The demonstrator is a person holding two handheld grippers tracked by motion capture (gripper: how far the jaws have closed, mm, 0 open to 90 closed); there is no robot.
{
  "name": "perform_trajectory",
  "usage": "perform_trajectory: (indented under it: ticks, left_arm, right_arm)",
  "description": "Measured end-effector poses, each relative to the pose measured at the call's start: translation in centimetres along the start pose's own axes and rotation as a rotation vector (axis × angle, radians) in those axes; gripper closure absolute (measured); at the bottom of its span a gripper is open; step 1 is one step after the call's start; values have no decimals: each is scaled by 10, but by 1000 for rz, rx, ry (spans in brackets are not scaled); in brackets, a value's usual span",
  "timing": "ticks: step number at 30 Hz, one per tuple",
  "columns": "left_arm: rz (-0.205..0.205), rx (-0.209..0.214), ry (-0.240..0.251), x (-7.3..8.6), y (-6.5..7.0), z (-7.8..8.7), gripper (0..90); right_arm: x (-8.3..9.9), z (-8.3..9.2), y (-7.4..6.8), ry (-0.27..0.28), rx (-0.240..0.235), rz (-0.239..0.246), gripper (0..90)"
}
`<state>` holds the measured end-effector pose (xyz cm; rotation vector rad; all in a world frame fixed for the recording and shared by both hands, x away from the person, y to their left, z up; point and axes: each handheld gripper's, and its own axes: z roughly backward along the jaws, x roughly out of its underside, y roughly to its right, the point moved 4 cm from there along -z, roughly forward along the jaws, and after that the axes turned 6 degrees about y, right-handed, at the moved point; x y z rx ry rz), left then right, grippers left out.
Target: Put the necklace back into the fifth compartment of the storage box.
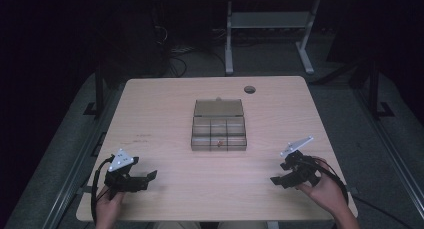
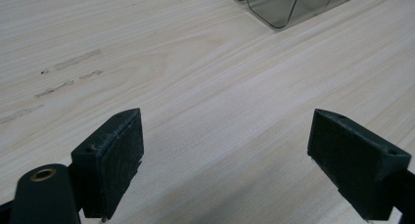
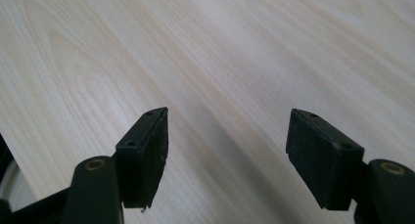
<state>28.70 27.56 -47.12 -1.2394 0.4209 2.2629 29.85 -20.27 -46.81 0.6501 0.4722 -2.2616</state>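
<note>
Grippers rest low at the table's [image 1: 165, 104] near corners, well apart from the clear box [image 1: 219, 125]. Left gripper [image 2: 226, 150] and right gripper [image 3: 227, 153] both gape wide, holding nothing.

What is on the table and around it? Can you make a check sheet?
Surface: pale wooden table, faint scuff marks, round hole.
Job's things: clear compartment box, lid open, a small reddish item inside.
Clutter: nothing seen.
Grippers: left gripper open, empty; right gripper open, empty; both apart from the box.
Cables: black cable loops from the left gripper.
Surroundings: dark room, grey table legs behind.
</note>
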Motion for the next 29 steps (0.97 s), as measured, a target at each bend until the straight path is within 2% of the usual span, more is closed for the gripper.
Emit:
perform_trajectory:
  ticks: [9, 16, 20, 24, 25, 27, 29]
  left_arm:
    - [2, 1, 0, 0, 0, 0, 131]
    - [-1, 12, 3, 0, 3, 1, 131]
    - [0, 15, 4, 0, 3, 1, 131]
    - [20, 23, 11, 0, 5, -1, 131]
    - [14, 21, 7, 0, 5, -1, 131]
    - [0, 19, -7, 0, 5, -2, 131]
    - [4, 15, -7, 0, 6, -3, 131]
  right_arm:
    - [18, 4, -7, 32, 12, -16, 302]
    - [34, 7, -11, 59, 39, -36, 300]
    - [37, 14, -13, 88, 50, -44, 299]
    - [42, 21, -14, 121, 52, -55, 298]
    - [43, 21, -14, 116, 56, -66, 297]
    - [45, 21, -13, 118, 62, -53, 298]
    - [44, 21, -14, 118, 61, -51, 297]
